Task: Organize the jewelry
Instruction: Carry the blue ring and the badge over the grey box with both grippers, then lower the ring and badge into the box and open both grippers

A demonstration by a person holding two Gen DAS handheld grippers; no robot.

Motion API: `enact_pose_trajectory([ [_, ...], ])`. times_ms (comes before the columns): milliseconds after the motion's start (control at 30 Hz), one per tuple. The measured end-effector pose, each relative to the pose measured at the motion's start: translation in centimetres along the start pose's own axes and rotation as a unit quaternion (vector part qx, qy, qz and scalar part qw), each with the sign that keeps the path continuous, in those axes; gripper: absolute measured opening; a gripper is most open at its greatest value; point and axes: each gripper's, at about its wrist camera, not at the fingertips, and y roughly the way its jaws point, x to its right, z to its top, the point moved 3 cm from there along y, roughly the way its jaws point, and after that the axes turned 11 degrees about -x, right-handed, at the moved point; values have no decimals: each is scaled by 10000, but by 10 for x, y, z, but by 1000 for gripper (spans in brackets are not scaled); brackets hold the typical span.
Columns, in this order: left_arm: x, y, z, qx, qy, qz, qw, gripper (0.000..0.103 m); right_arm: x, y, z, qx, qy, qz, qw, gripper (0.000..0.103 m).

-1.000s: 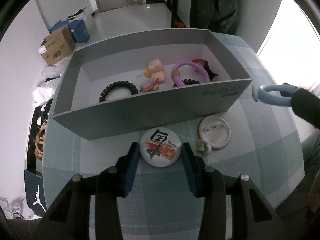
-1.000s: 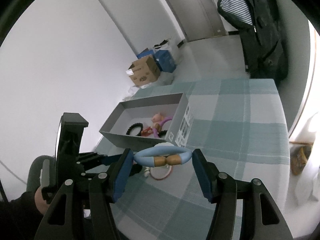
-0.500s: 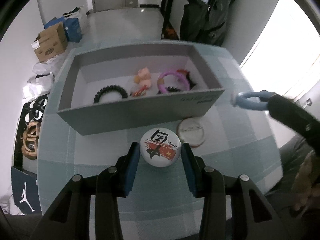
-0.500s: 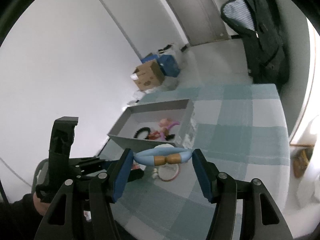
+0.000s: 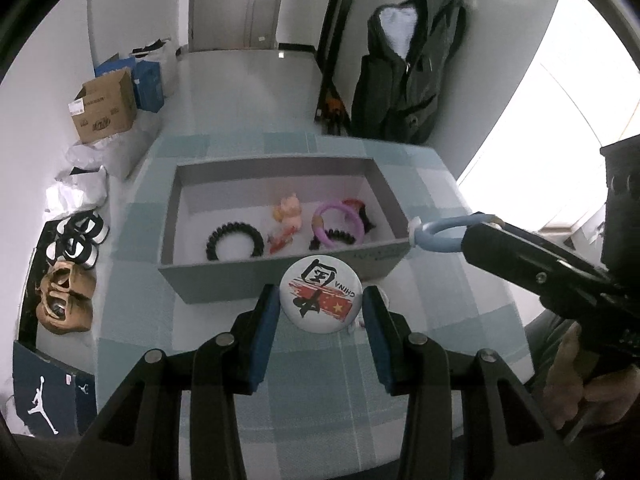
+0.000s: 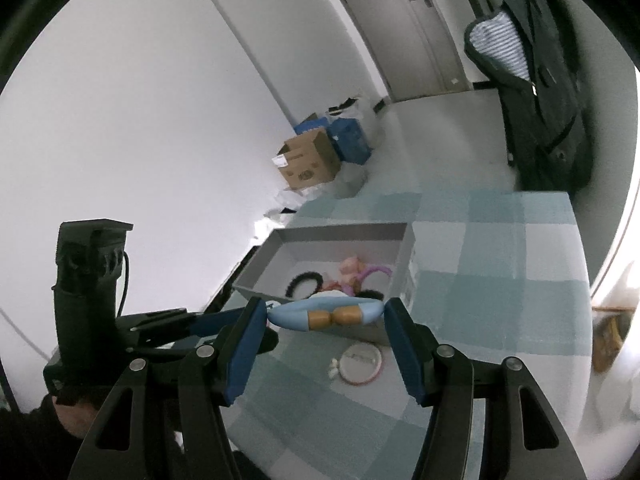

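Note:
My left gripper (image 5: 320, 304) is shut on a round white badge (image 5: 320, 295) with a red flag print and holds it above the table, just in front of the grey box (image 5: 224, 280). My right gripper (image 6: 325, 317) is shut on a light blue bracelet (image 6: 326, 316) with two tan beads, held in the air near the box's right front corner; it also shows in the left wrist view (image 5: 444, 236). The box (image 6: 340, 236) holds a black bead bracelet (image 5: 234, 240), a pink figure (image 5: 288, 210) and a purple ring (image 5: 339, 226).
A second round badge (image 6: 362, 360) lies face down on the checked tablecloth (image 6: 500, 320) with a small white charm (image 6: 333, 367) beside it. Cardboard boxes (image 5: 104, 106) and shoes (image 5: 66, 296) sit on the floor at the left. A dark jacket (image 5: 412, 76) hangs beyond the table.
Both grippers have risen away from the table. The left one closed on the flag badge and lifted it off the cloth. The right one still holds the blue bracelet.

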Motion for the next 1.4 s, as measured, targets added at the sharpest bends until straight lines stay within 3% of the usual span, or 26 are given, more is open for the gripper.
enact_pose_trajectory([
  [567,-33,-4,42,256,-615,-372,9971,37,-11,15,59,93,4,82,9999,60],
  [933,-48,10,57,93,-888,-652,9939,37,-12,42,77,-167,283,265,9991,60],
  [1400,-51,30,62,-234,-829,-497,9950,37,4,67,79,-553,582,167,9966,60],
])
